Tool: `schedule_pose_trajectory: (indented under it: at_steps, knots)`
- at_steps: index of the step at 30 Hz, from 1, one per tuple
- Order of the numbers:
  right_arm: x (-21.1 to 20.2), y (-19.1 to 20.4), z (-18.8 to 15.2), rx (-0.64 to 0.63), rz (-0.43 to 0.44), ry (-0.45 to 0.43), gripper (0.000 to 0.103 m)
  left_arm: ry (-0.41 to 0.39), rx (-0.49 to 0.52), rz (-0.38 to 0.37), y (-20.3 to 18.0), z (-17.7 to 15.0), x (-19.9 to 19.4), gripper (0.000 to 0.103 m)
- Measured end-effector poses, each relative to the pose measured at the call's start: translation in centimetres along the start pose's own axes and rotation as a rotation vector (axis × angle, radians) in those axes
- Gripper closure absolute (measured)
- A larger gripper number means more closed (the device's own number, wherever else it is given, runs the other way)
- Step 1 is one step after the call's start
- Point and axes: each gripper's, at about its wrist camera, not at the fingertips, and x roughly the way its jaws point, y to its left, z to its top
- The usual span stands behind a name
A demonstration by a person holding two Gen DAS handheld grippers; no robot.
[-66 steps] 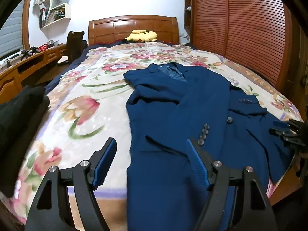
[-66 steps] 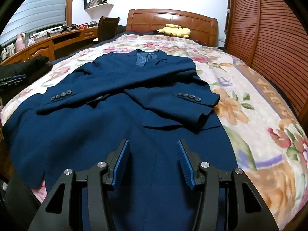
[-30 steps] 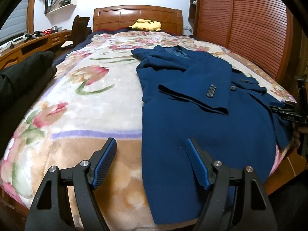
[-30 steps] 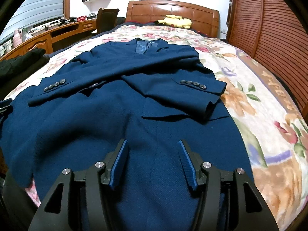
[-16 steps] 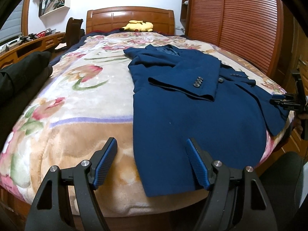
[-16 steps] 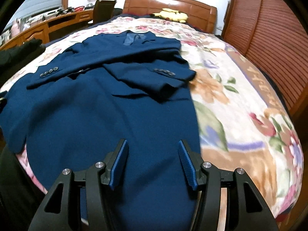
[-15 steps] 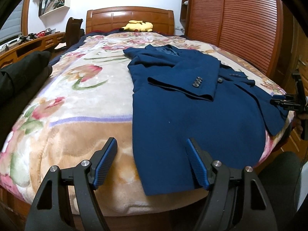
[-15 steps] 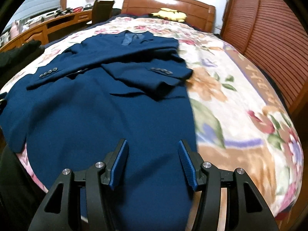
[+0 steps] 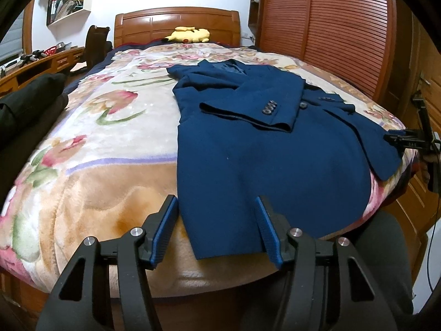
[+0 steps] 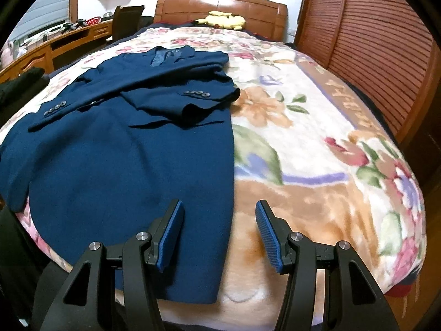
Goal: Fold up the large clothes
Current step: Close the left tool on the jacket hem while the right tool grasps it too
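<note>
A navy blue jacket [image 9: 248, 151] lies face up on the floral blanket [image 9: 96, 151], both sleeves folded across its chest and its hem at the bed's foot. My left gripper [image 9: 216, 207] hovers over the hem's left corner; its jaws are closing, with the corner between them and the pads clear of the cloth. In the right wrist view the jacket [image 10: 124, 160] fills the left half. My right gripper [image 10: 219, 207] stands open above the hem's right corner, the jacket's side edge running between its fingers. The right gripper [image 9: 391, 139] also shows at the left wrist view's right edge.
A yellow plush toy [image 9: 188, 35] rests by the wooden headboard [image 9: 176, 22]. Dark clothes [image 9: 27, 93] are piled left of the bed, beside a desk [image 9: 41, 63]. A slatted wooden wardrobe [image 9: 330, 27] lines the right side. A person's grey trouser leg [image 9: 386, 262] stands at the bed's foot.
The left jaws have narrowed and now frame the hem's left corner. The right gripper has slid right, so the jacket's right edge now lies between its fingers.
</note>
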Motion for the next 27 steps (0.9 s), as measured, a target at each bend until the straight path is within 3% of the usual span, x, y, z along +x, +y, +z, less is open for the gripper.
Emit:
schedule_pose_trajectory:
  at_steps: [3, 8, 10, 12, 16, 19, 27]
  knots:
    - [1.0, 0.3, -0.1, 0.014, 0.061, 0.051, 0.045, 0.001, -0.017, -0.016, 0.2, 0.0, 0.0, 0.047]
    - [0.9, 0.0, -0.1, 0.033, 0.110, 0.063, 0.045, 0.006, -0.009, -0.034, 0.0, 0.1, -0.1, 0.060]
    - [0.6, 0.1, -0.3, 0.027, 0.135, 0.065, 0.045, 0.010, -0.002, -0.034, -0.3, 0.1, -0.1, 0.061]
    - [0.4, 0.1, -0.4, 0.018, 0.167, 0.065, 0.056, 0.014, -0.005, -0.040, -0.3, 0.2, -0.1, 0.063]
    - [-0.3, 0.3, -0.3, -0.015, 0.215, 0.034, 0.089, 0.027, 0.011, -0.057, -0.8, 0.7, 0.0, 0.088]
    - [-0.7, 0.9, 0.0, -0.037, 0.213, 0.003, 0.094, -0.011, 0.016, -0.074, -1.5, 1.7, -1.3, 0.093]
    - [-5.0, 1.5, 2.2, 0.003, 0.203, -0.170, 0.097, -0.193, 0.024, -0.053, -2.5, 6.9, -6.9, 0.095]
